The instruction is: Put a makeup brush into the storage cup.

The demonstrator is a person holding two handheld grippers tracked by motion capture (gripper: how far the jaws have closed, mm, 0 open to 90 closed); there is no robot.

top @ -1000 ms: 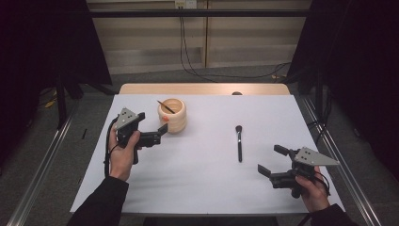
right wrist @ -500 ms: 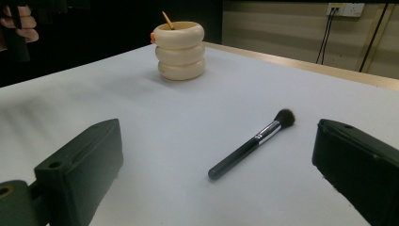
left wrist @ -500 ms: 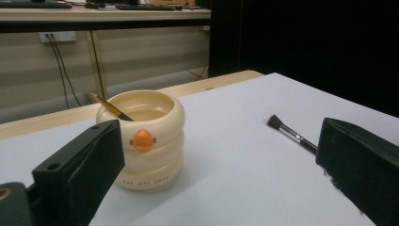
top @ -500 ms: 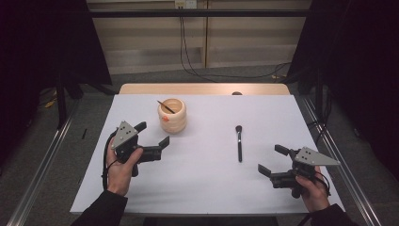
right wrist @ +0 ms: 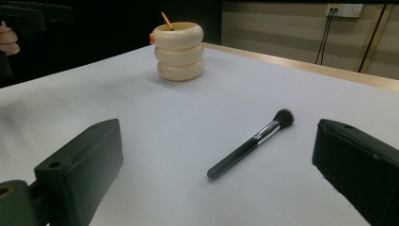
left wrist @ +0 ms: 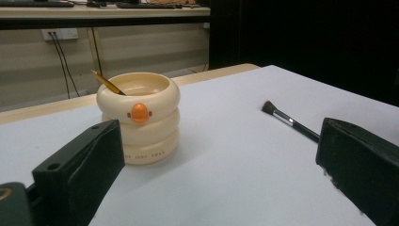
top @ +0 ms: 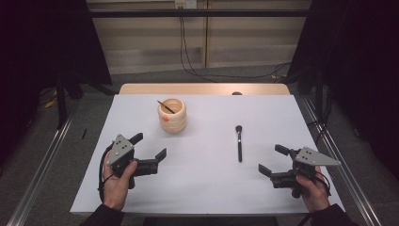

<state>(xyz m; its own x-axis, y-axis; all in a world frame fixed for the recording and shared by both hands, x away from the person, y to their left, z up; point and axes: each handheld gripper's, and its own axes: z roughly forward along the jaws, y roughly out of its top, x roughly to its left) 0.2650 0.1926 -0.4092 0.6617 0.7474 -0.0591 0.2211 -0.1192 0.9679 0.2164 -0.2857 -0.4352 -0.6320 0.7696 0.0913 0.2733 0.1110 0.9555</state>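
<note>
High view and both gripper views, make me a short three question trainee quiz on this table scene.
1. True or false: the black-handled makeup brush lies flat on the white table.
2. What stands inside the cream ringed holder?
3. Which is open: A left gripper, B right gripper, C both?

Key: 1 true. 2 a thin pencil-like stick. 3 C.

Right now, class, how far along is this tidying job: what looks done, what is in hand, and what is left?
Done: one thin stick already leans inside the cream ringed cup. In hand: nothing; the left gripper and right gripper both hover open and empty above the white table. Left: the black makeup brush lies flat, untouched, nearer the right gripper, probably headed for the cup.
</note>
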